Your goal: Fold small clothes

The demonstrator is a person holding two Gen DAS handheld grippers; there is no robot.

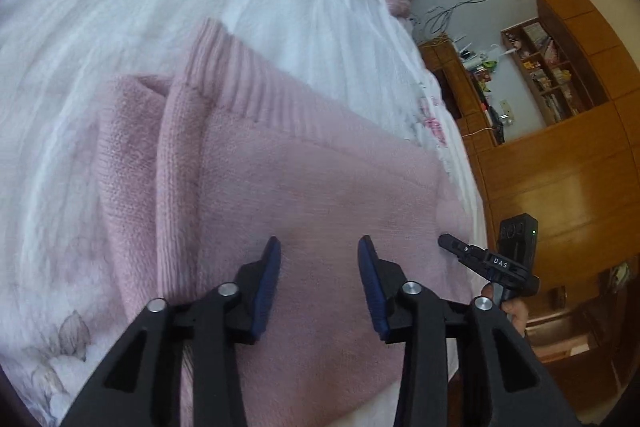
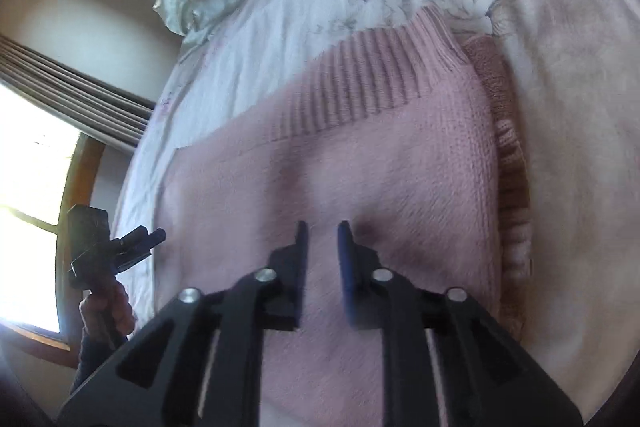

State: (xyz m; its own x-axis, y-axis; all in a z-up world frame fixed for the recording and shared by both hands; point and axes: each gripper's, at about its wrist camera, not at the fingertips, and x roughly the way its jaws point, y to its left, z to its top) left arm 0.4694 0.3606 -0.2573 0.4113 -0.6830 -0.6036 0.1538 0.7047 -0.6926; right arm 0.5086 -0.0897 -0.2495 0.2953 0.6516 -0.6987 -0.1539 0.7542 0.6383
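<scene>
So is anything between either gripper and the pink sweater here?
Nothing visible. The left gripper and right gripper are both open directly over the pink sweater, with only bare knit in front of the fingers.

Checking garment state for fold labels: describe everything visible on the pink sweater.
The pink sweater is a fuzzy knit with a ribbed band along its far edge. It lies partly folded on the white floral bedding, with a layer doubled over along one side. Both grippers, left and right, hang open above it, gripping nothing.

Left gripper (image 1: 319,243) jaws stand wide apart, empty. Right gripper (image 2: 322,227) jaws stand narrowly apart, empty.
</scene>
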